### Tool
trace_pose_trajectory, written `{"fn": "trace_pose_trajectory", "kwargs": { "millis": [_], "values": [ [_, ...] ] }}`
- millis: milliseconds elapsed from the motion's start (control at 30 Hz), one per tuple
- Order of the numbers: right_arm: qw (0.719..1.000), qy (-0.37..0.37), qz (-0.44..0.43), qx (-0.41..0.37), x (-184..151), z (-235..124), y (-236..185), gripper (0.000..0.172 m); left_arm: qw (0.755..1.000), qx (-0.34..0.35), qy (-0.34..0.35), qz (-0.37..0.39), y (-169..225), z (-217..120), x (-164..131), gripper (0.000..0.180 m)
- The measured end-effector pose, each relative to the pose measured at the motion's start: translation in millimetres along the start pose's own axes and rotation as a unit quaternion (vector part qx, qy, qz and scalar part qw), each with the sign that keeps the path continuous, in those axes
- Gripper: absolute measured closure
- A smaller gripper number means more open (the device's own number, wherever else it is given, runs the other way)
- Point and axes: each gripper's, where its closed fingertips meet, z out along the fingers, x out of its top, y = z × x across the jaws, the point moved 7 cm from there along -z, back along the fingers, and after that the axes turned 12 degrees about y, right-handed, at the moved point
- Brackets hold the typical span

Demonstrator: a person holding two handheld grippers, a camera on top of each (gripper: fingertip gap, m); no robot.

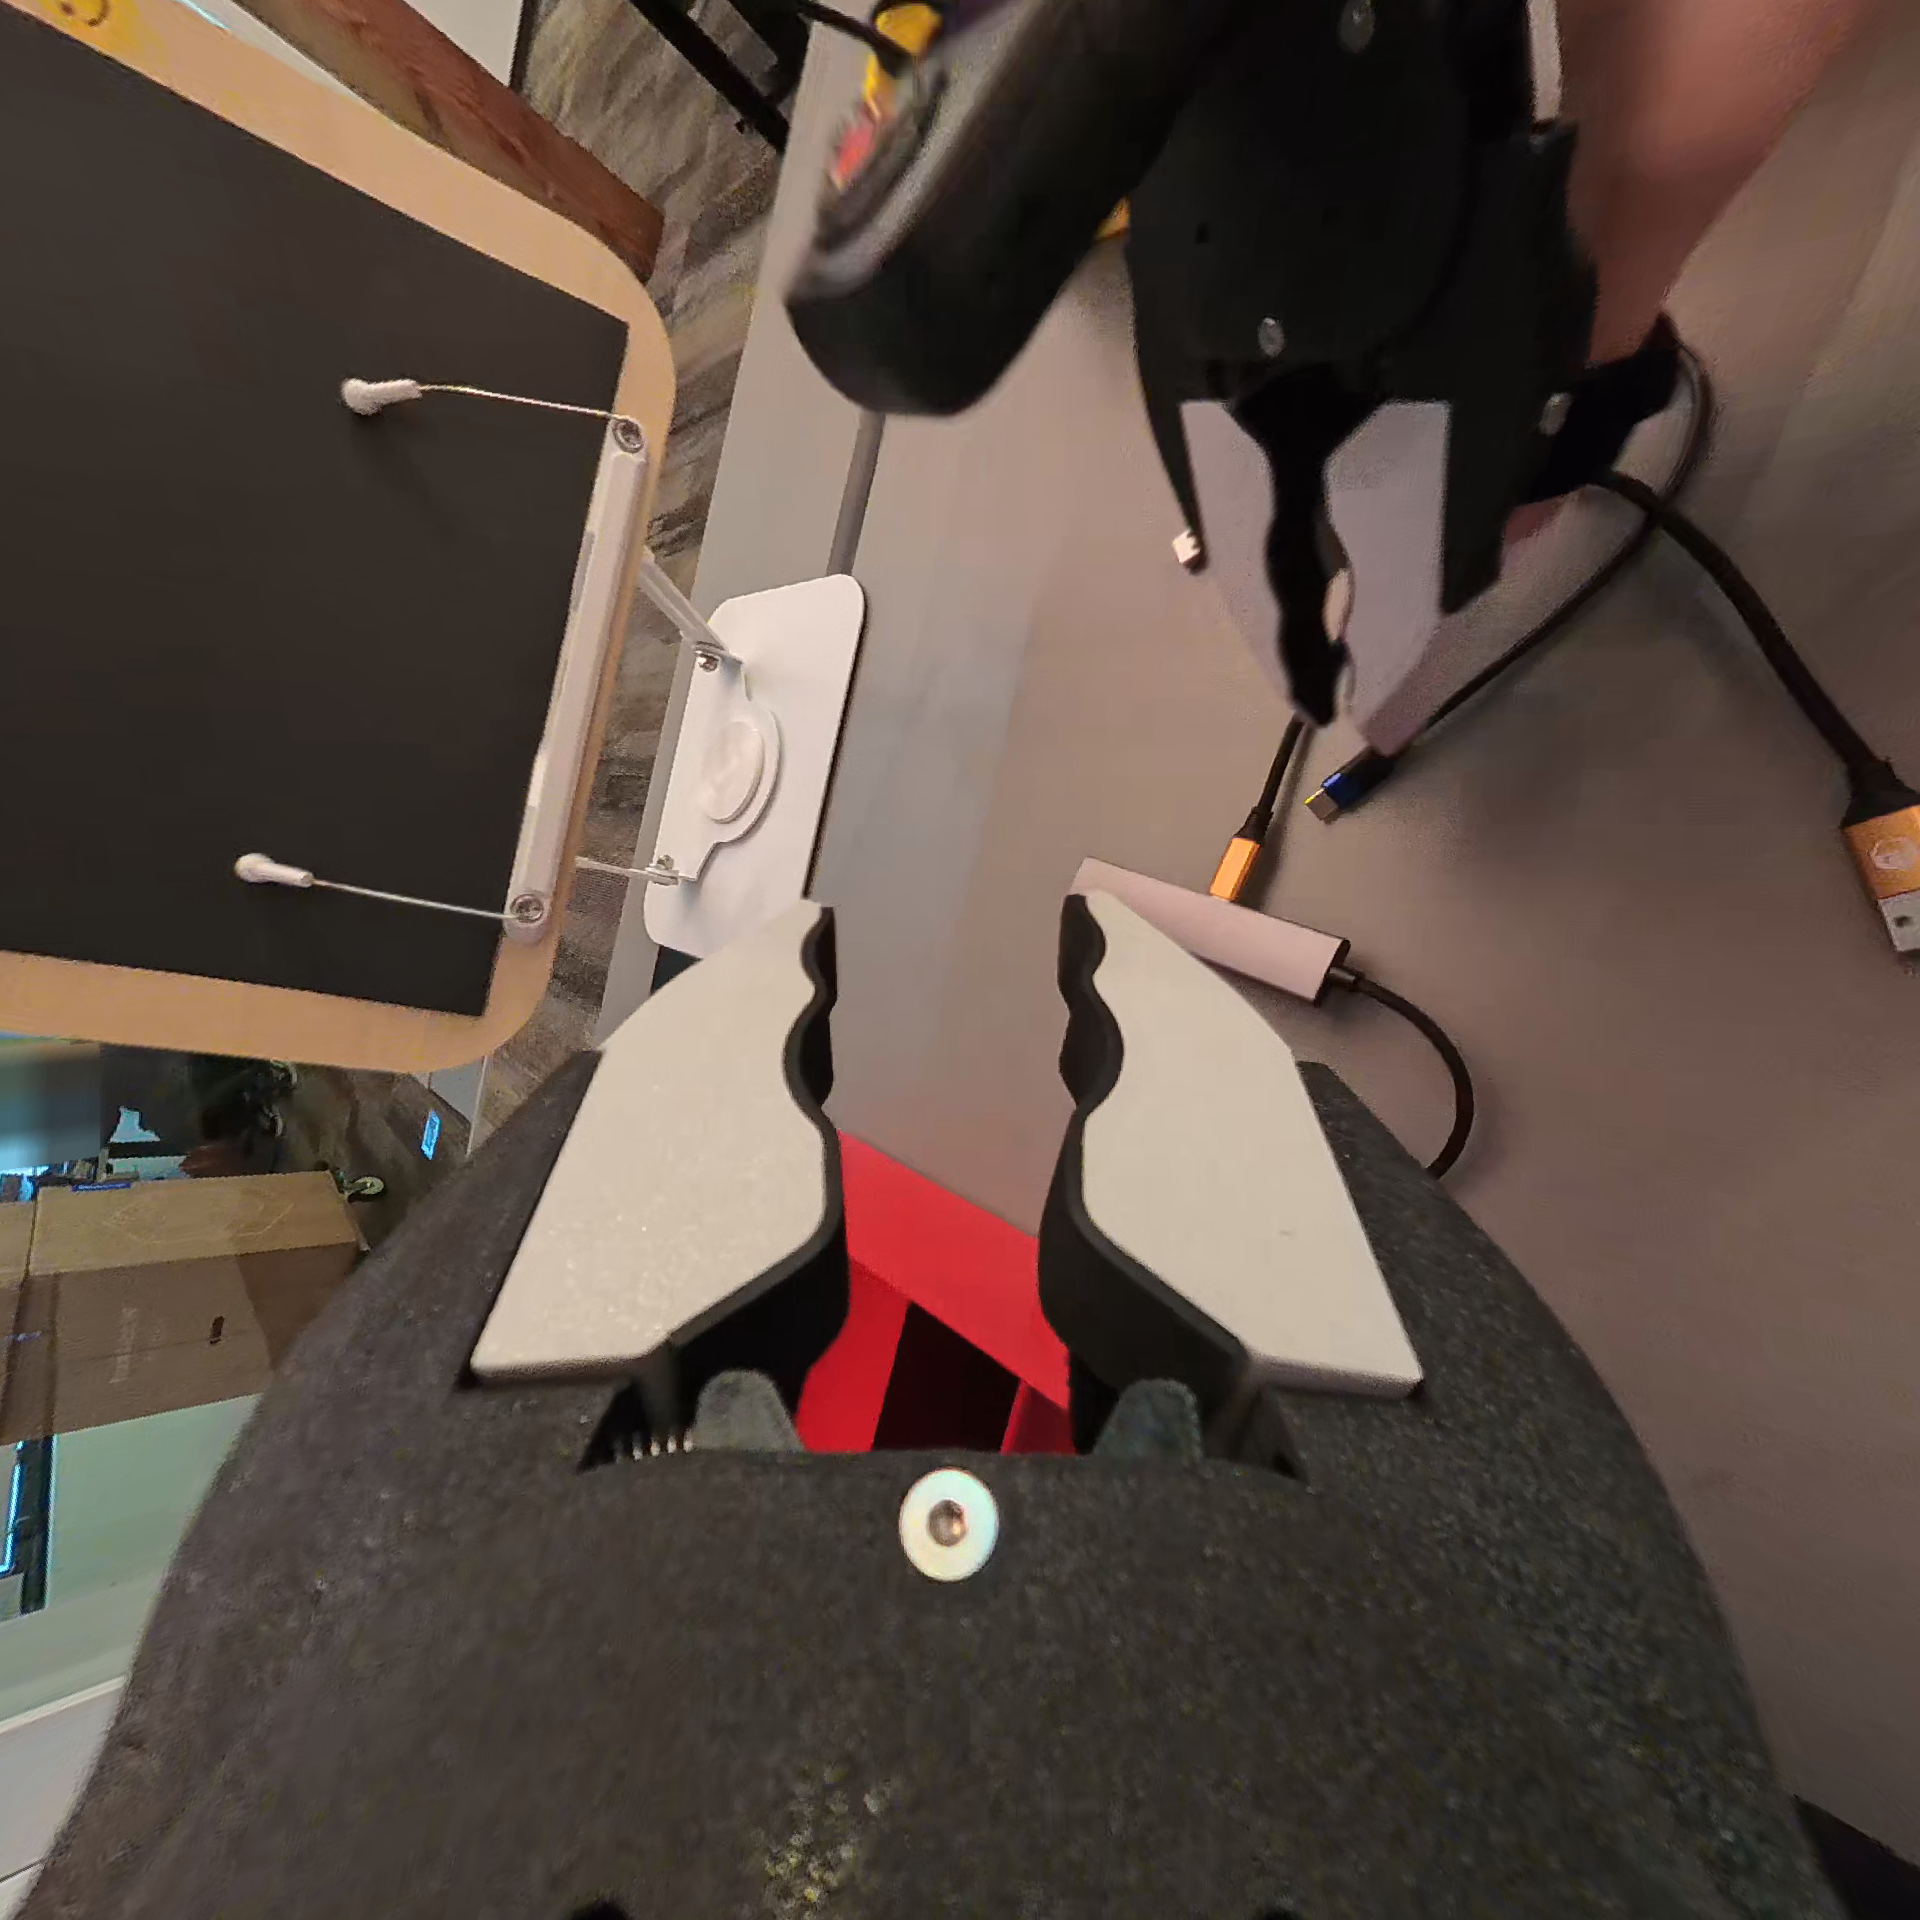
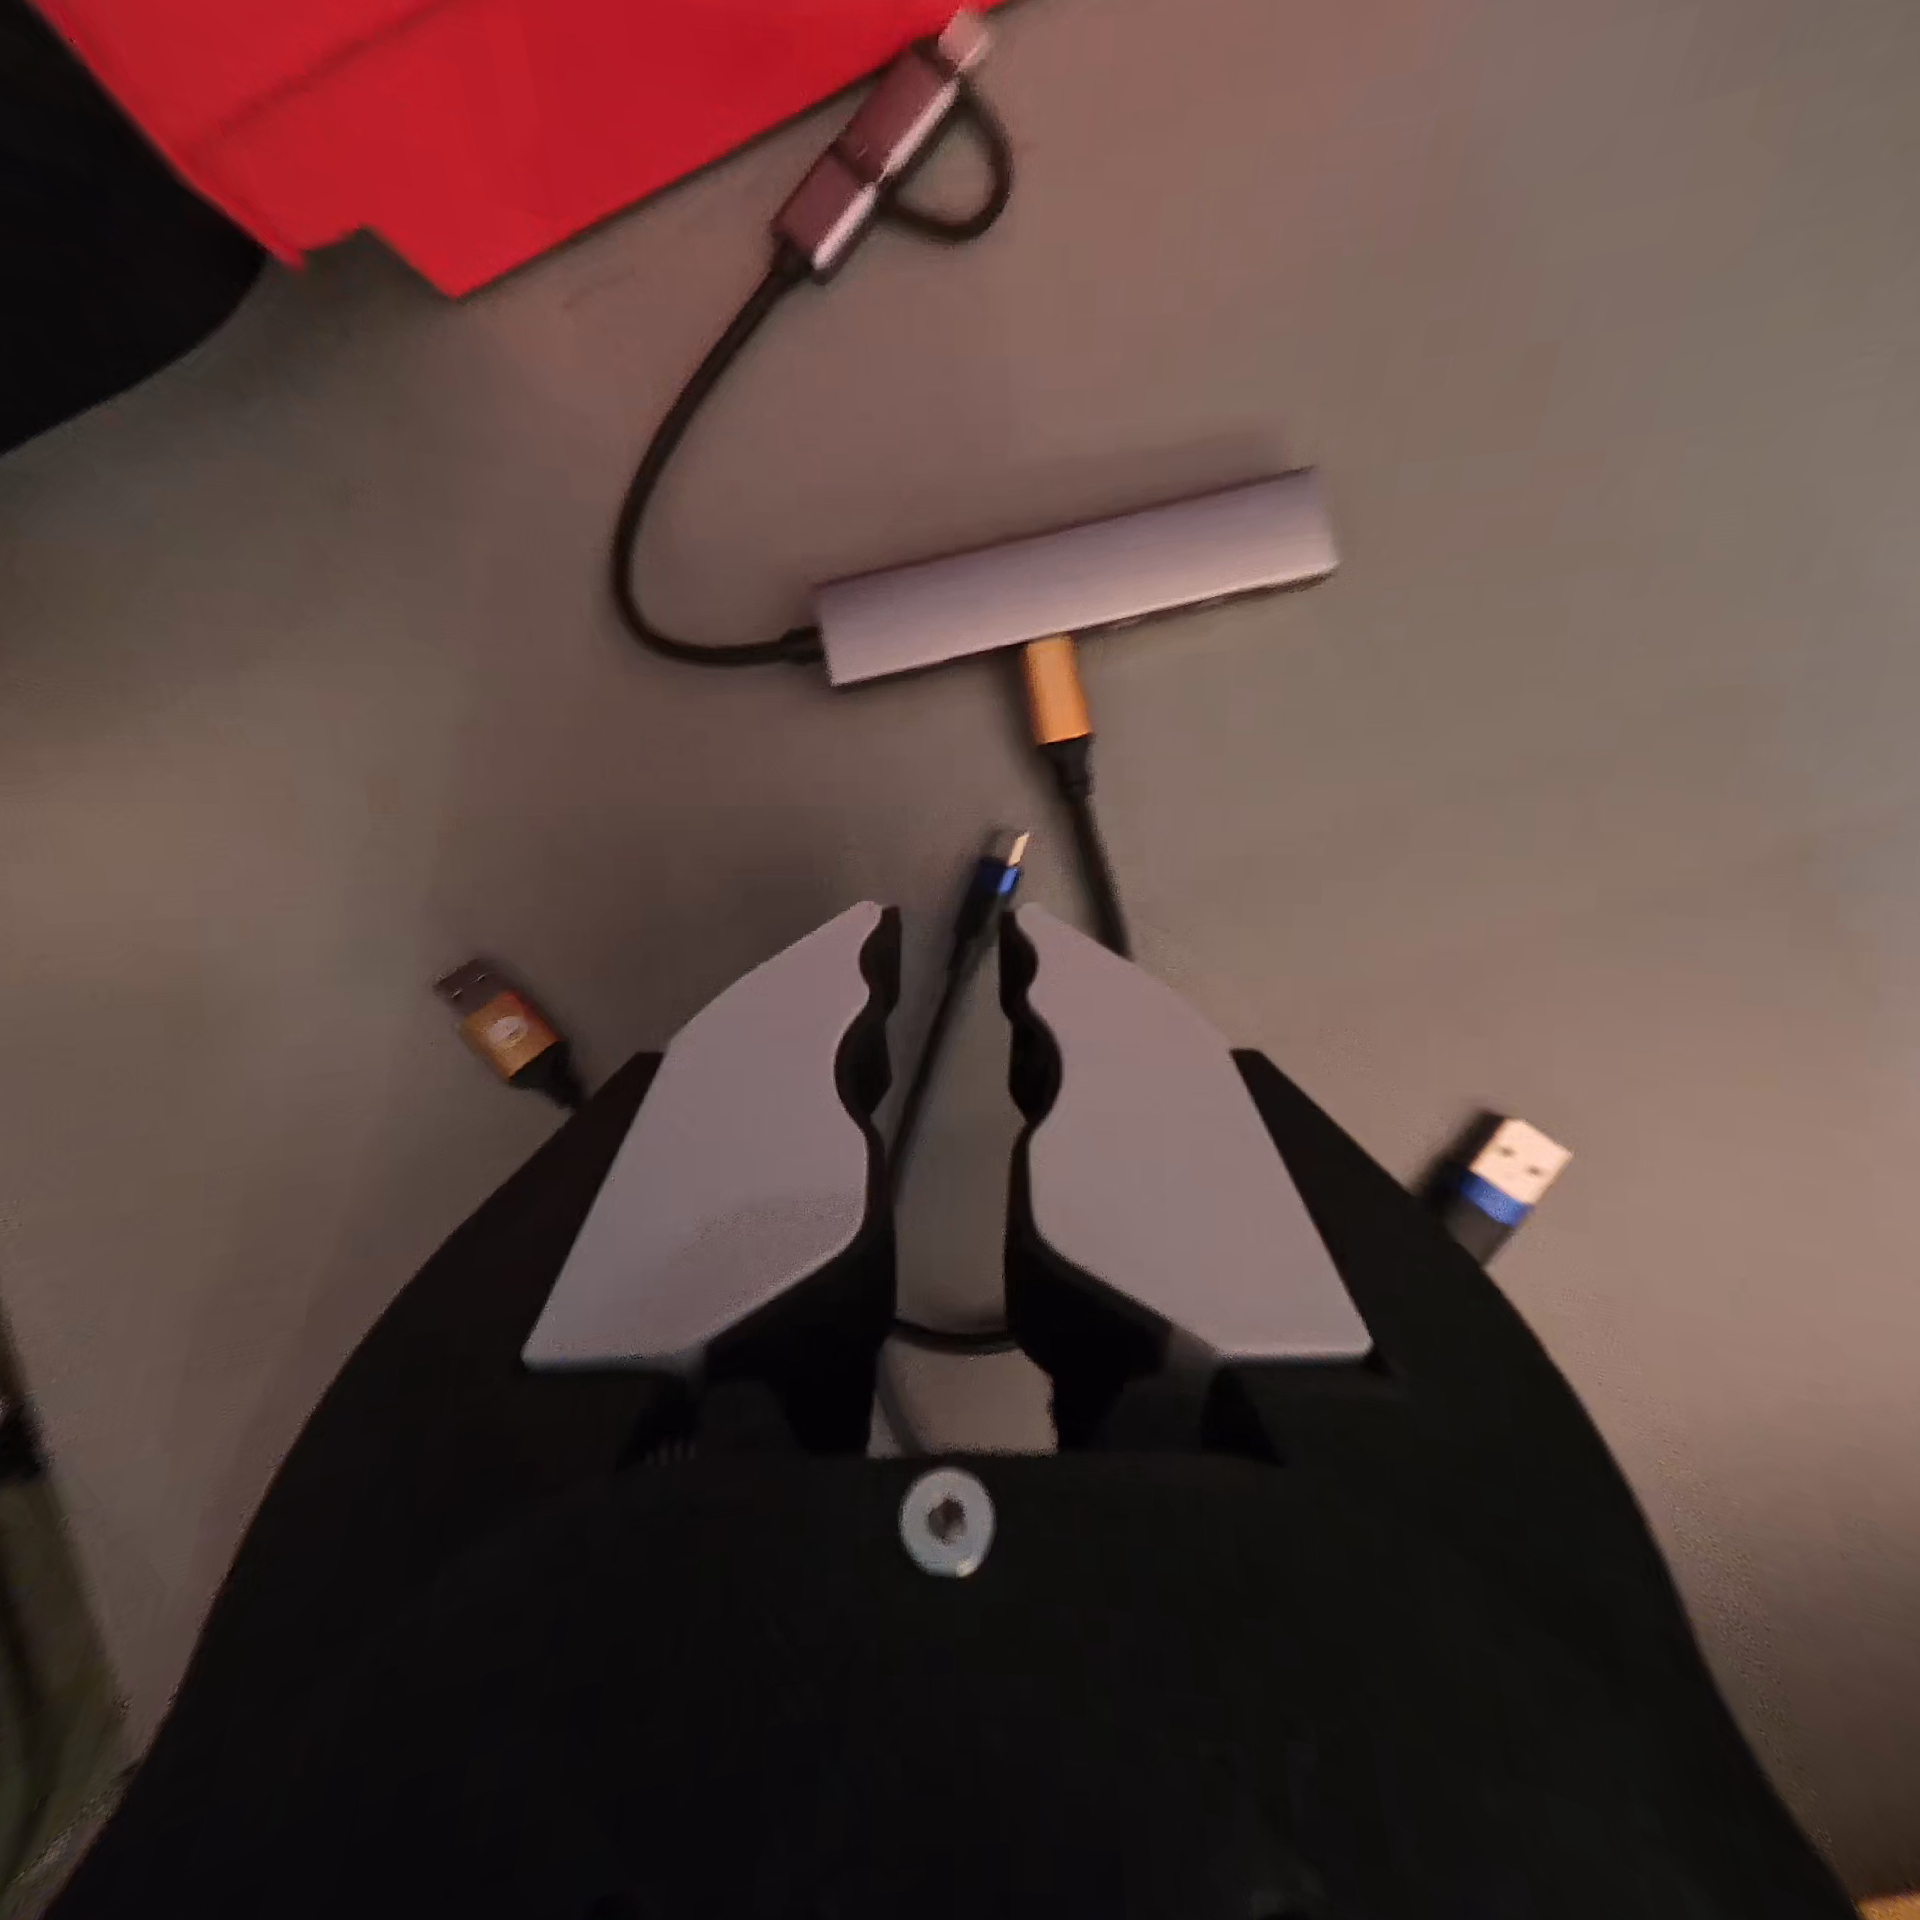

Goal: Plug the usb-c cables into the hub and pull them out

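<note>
right gripper point(image 2: 948, 914) sits closest to its lens, jaws standing a little apart with the blue-collared usb-c plug point(image 2: 1000, 878) poking out just past the tips; the thin black lead runs back between the pads, near the right-hand pad, with a visible gap on the other side, so nothing is clamped. left gripper point(image 1: 945, 920) jaws spread wide on air, grey table point(image 1: 1039, 623) showing between them. hub point(image 2: 1075, 571), a slim silver bar, lies ahead of the right claw, well apart, its long axis running crosswise to the fingers, slightly tilted. from the left claw it lies just beside and beyond the right-hand fingertip, partly hidden by it. orange-collared usb-c plug point(image 2: 1055, 691) is seated in the hub's near side, its long axis pointing back toward the right claw. blue plug's long axis runs roughly along the fingers, nose aimed forward and a touch right, toward the hub but not square to a port. orange usb-a end point(image 2: 499, 1023) lies left of the right claw, blue usb-a end point(image 2: 1501, 1179) to its right. risks, as i judge them: closing on the lead rather than the collar would let the plug swivel and miss the port; a skewed nose could jam or scrape the hub face; with the left claw not bracing it, the light hub would likely slide on the table under any push; the orange lead close beside the right fingertip could get snagged.
</note>
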Motion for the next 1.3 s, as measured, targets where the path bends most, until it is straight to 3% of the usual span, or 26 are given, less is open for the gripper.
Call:
{"fn": "trace_pose_trajectory", "kwargs": {
  "millis": [133, 267, 333, 433, 500, 633, 767, 933, 1033, 1133, 1300],
  "values": [
    [0.998, -0.057, 0.009, 0.015, -14.5, 15.3, -6.1, 0.151, 1.000, 0.011, 0.005, -0.002, -3.2, -6.5, -0.8, 0.140],
    [0.996, -0.080, -0.046, -0.015, -18.2, 21.3, -7.0, 0.166, 1.000, 0.019, 0.008, -0.002, -5.5, -10.9, -1.2, 0.142],
    [0.996, -0.078, -0.038, 0.022, -17.1, 22.0, -13.7, 0.166, 1.000, 0.020, 0.012, -0.004, -6.0, -11.8, -0.9, 0.143],
    [0.989, 0.014, 0.041, 0.145, 2.0, 11.1, -26.9, 0.166, 1.000, 0.009, 0.024, -0.009, -3.8, -11.2, 2.3, 0.142],
    [0.966, 0.090, 0.087, 0.228, 19.0, -8.6, -31.7, 0.166, 0.999, -0.010, 0.043, -0.012, 0.4, -10.5, 6.9, 0.142],
    [0.922, 0.187, 0.129, 0.312, 36.8, -44.6, -26.0, 0.166, 0.991, -0.053, 0.119, -0.006, 10.4, -11.2, 23.8, 0.142],
    [0.889, 0.206, 0.147, 0.382, 39.4, -65.7, -23.8, 0.166, 0.981, -0.043, 0.177, 0.067, 21.5, -7.6, 42.0, 0.144],
    [0.866, 0.195, 0.166, 0.431, 38.5, -78.4, -26.5, 0.166, 0.977, -0.073, 0.176, 0.100, 37.8, 1.3, 59.1, 0.145],
    [0.865, 0.172, 0.176, 0.438, 35.2, -79.2, -27.6, 0.166, 0.973, -0.085, 0.166, 0.134, 48.0, 7.7, 66.2, 0.148],
    [0.863, 0.157, 0.189, 0.442, 30.7, -79.3, -23.9, 0.167, 0.969, -0.095, 0.152, 0.168, 56.4, 13.0, 65.7, 0.165],
    [0.890, 0.110, 0.158, 0.412, 22.0, -73.8, -24.8, 0.166, 0.969, -0.136, 0.114, 0.174, 66.8, 21.9, 60.6, 0.166]
  ]
}}
